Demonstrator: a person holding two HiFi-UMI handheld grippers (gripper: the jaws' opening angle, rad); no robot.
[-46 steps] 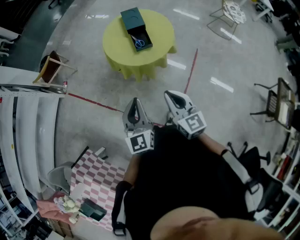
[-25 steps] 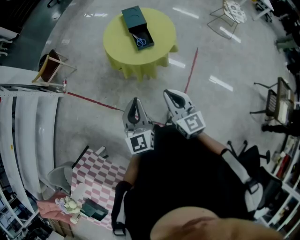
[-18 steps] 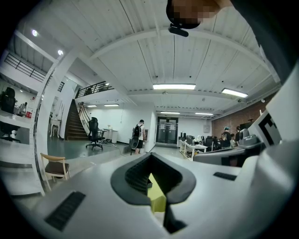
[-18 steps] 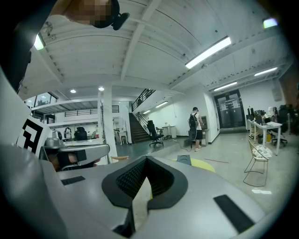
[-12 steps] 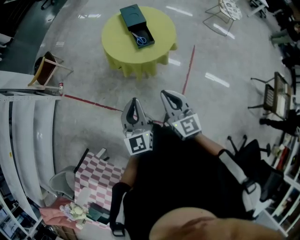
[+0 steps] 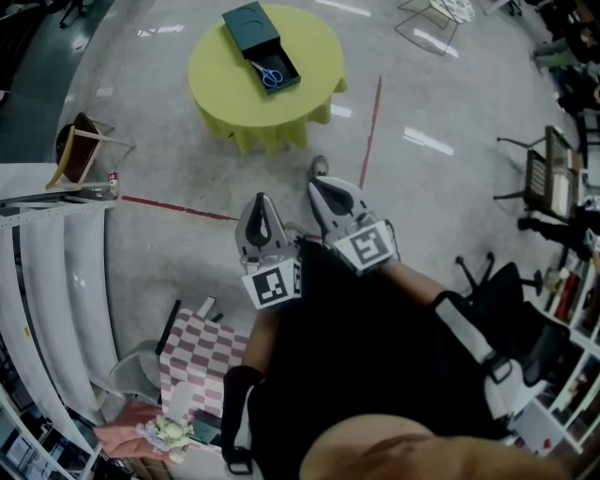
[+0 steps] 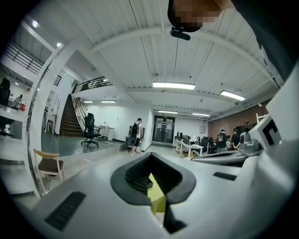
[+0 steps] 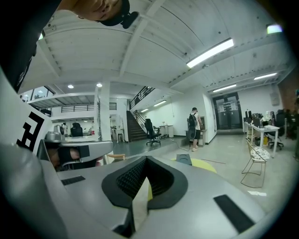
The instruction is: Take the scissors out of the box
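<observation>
Blue-handled scissors (image 6: pixel 270 73) lie in the open tray of a dark teal box (image 6: pixel 277 67), whose lid (image 6: pixel 246 21) lies beside it on a round yellow table (image 6: pixel 225 89) far ahead on the floor. My left gripper (image 6: pixel 262 201) and right gripper (image 6: pixel 322 185) are side by side in front of my chest, well short of the table, both shut and empty. In the left gripper view, the left gripper (image 7: pixel 150 158) shows a slice of the yellow table (image 7: pixel 157 196) between its shut jaws. In the right gripper view, the right gripper (image 8: pixel 145 161) points past the box (image 8: pixel 183 159).
A red floor line (image 6: pixel 370 131) runs between me and the table. A wooden chair (image 6: pixel 80 141) and white curved counter (image 6: pixel 47 272) stand at the left. A pink checkered cloth (image 6: pixel 202 361) lies at the lower left, and chairs (image 6: pixel 548 183) stand at the right.
The view has shifted so that the table sits further left and slightly nearer. Both grippers have moved forward toward it, still shut. A shoe tip now shows ahead of the right gripper.
</observation>
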